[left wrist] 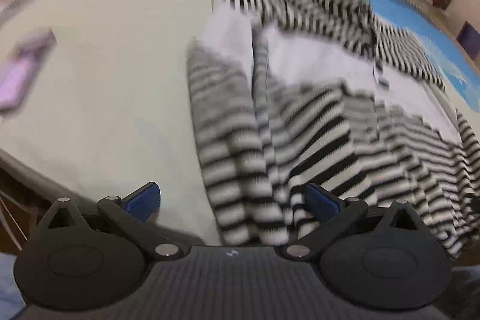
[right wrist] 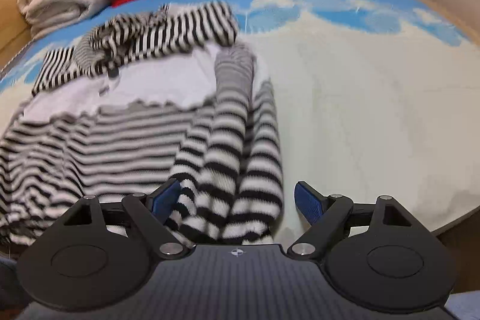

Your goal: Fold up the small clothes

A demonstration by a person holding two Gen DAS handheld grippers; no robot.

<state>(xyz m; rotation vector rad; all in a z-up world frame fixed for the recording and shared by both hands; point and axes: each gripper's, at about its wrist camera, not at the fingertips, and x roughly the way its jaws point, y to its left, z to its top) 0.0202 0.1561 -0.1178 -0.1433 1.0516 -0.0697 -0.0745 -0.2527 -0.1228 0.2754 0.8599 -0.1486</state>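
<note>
Striped sweater spread on bed, both sleeves laid inward: fold partly done, body not yet folded. Right gripper released above near hem. Left gripper released too, grasping nothing.

Left tool and right tool both angled downward, blue-padded jaws wide apart, nothing gripped.

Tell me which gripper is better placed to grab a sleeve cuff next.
Probably the right gripper: its open jaws squarely straddle a cuff of the striped sweater. The left gripper also straddles striped fabric, but off-centre and blurred.
</note>
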